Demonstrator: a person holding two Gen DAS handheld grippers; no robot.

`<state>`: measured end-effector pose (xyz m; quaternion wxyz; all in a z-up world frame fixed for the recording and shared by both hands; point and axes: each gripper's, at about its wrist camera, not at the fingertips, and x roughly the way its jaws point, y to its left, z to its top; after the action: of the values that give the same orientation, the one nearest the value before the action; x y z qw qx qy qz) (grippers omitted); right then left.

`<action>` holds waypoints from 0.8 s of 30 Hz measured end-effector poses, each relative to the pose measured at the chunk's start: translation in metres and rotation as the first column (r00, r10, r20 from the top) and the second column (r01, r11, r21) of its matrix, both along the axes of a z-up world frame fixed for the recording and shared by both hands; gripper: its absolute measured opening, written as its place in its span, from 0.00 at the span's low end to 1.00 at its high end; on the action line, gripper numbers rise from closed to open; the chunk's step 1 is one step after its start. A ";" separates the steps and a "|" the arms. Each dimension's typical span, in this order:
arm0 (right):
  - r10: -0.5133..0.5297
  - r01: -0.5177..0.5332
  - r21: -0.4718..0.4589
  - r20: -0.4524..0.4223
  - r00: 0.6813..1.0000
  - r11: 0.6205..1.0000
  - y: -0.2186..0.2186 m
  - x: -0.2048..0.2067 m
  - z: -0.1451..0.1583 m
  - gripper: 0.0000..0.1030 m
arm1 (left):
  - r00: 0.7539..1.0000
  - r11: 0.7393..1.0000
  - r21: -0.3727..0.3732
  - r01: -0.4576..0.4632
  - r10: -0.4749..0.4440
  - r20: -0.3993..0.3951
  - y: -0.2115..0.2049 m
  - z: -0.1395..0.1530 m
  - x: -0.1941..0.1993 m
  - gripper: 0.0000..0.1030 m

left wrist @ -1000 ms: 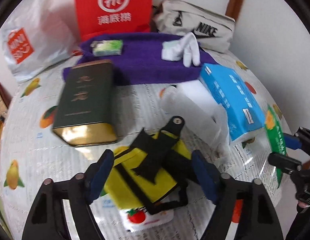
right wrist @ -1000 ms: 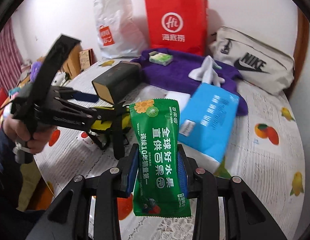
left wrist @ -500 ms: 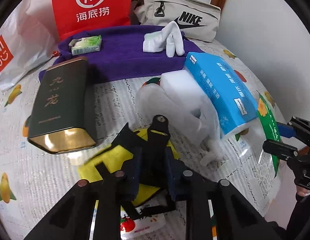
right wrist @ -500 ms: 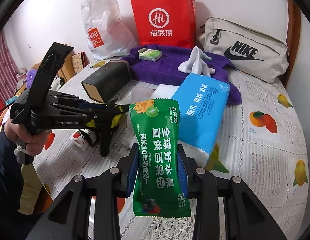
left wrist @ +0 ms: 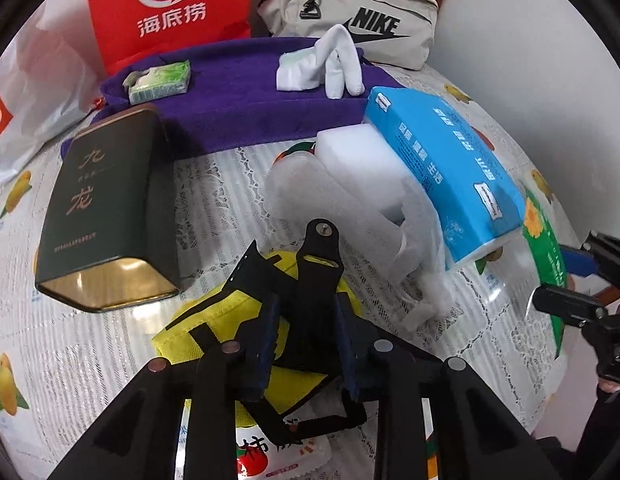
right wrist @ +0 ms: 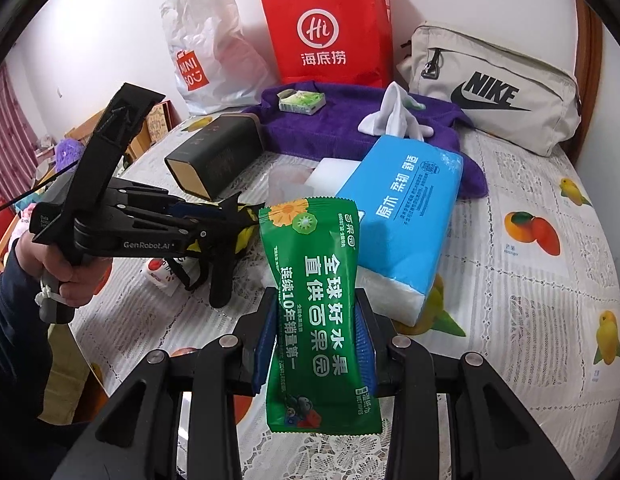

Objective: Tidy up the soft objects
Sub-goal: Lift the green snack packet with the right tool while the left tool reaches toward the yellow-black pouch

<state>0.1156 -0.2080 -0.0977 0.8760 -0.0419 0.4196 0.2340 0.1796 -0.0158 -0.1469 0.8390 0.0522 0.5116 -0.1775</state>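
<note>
Left gripper [left wrist: 307,330] clenched on the black strap of the yellow fabric pouch [left wrist: 229,320], low over the surface [left wrist: 213,216]. Right gripper [right wrist: 316,342] grasps the green wet-wipe packet [right wrist: 318,312], held aloft. Advise lifting the pouch slowly, clearing the dark tin box [left wrist: 105,208].

Your left gripper [left wrist: 307,334] covers the middle of the yellow pouch [left wrist: 213,316]. The tomato packet [left wrist: 269,454] runs under it and off the bottom edge. The blue tissue pack [left wrist: 442,172] overlaps the white sponge [left wrist: 354,160].

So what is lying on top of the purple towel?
On the purple towel: a small green tissue pack and white gloves. The blue tissue pack hides its near corner.
</note>
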 end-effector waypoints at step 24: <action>0.002 -0.002 0.007 0.054 0.999 1.000 0.006 -0.004 0.030 0.35 | 0.991 0.992 -0.094 -0.081 0.090 0.095 0.029 0.055 -0.028 0.20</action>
<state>0.1120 -0.2020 -0.0674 0.8869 -0.0456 0.3950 0.2351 0.1517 0.0128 -0.0918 0.8717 0.0011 0.4626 -0.1615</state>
